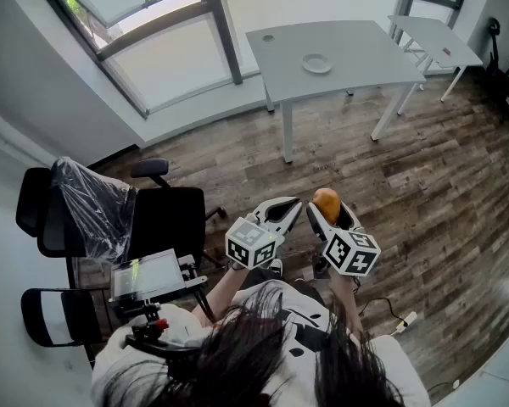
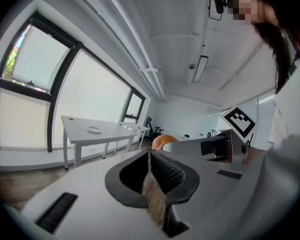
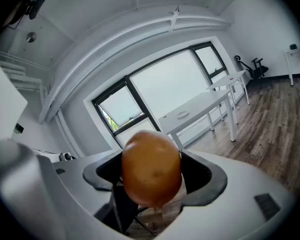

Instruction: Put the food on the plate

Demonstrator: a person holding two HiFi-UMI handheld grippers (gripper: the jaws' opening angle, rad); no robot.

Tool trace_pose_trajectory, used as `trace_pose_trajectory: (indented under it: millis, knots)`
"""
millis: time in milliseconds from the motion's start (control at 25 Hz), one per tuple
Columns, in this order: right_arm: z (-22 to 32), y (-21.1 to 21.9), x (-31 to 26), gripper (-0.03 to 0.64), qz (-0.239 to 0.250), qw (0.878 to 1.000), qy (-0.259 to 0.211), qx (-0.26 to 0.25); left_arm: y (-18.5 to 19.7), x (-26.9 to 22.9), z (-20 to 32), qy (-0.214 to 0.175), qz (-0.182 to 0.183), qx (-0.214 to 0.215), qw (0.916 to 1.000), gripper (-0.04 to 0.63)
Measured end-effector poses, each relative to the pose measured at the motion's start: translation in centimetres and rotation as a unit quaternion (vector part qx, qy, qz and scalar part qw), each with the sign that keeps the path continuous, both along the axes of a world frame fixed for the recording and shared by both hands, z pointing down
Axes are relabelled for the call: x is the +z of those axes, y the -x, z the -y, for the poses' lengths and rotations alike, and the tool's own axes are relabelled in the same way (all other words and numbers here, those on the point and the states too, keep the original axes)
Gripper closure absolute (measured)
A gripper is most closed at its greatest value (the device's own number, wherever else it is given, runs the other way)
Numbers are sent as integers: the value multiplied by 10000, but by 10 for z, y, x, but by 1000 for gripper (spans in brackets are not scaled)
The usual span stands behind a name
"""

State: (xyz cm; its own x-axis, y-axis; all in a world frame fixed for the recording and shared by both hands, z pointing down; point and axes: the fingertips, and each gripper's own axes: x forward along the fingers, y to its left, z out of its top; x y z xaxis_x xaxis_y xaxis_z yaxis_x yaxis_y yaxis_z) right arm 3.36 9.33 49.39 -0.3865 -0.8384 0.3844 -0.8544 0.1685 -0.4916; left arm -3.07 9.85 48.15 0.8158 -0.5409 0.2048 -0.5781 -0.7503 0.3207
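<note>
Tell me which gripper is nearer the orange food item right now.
Right. The right gripper is clamped on the orange food item; the left gripper is shut and empty, beside it on its left.

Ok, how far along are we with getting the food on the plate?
Done: the right tongs grip the round orange-brown food. In hand: it's held over the wood floor; left tongs shut, empty. Left: get to the plate on the grey table across the room and set it down.
</note>
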Motion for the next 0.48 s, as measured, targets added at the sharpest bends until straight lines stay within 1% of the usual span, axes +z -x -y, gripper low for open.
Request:
trace_pose_trajectory:
  millis: [280, 480]
  knots:
    - [2, 0, 1, 252, -39, 10000, -6, -39, 1, 2, 3, -5, 49, -38, 10000, 589]
    - [6, -2, -5, 252, -71, 9999, -119, 10, 0, 1, 6, -29, 106, -38, 9999, 589]
